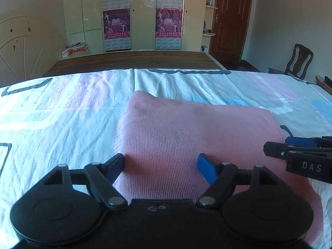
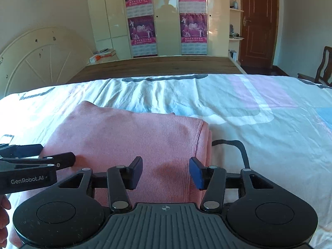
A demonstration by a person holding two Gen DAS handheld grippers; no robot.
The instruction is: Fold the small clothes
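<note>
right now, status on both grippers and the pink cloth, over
Left gripper open, over pink cloth. Right gripper open, over its right edge. Cloth folded flat on bedsheet. Nothing in the way.

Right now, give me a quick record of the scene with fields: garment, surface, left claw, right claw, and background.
garment: pink ribbed garment, folded into a rectangle, lying flat
surface: patterned bedsheet, white with pink and blue blocks
left claw: open, low over the garment's near left part
right claw: open, over the garment's right edge
background: cream wardrobe with magenta posters, brown door
</note>
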